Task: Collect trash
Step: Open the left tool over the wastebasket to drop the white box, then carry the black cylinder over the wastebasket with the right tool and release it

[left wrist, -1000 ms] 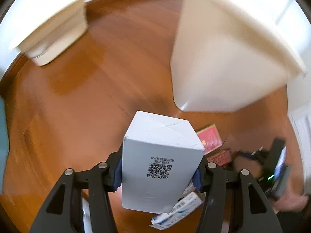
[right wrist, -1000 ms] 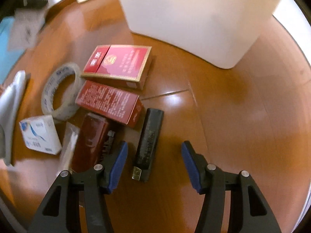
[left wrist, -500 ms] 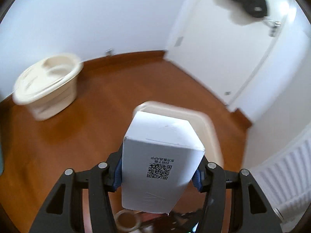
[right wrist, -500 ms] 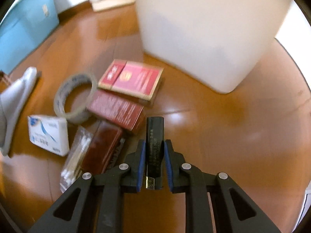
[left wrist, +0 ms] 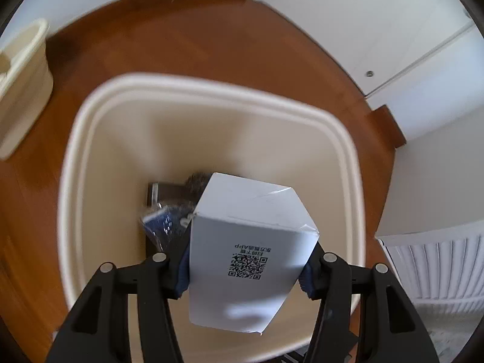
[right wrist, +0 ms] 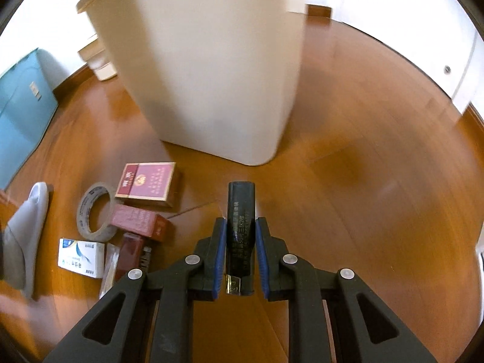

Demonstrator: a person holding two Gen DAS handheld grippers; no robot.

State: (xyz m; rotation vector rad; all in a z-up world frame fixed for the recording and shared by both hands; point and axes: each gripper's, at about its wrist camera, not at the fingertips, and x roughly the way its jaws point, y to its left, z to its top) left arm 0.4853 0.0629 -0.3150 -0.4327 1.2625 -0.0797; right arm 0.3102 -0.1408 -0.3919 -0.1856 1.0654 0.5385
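The white box (left wrist: 251,254) is clamped in the left gripper (left wrist: 245,267) directly above the open bin (left wrist: 72,157), not yet released. Dark items (left wrist: 169,211) already lie at the bin bottom. The right gripper (right wrist: 240,252) is pinched narrow on a black stick (right wrist: 240,211), held clear of the floor (right wrist: 378,181) beside the bin. Judged progress: partway.

Only the right wrist view shows what remains on the floor: red packs (right wrist: 148,181), tape roll (right wrist: 93,211), a blue-white pack (right wrist: 80,257) and a slipper (right wrist: 25,233). Only the left wrist view shows the bin interior.
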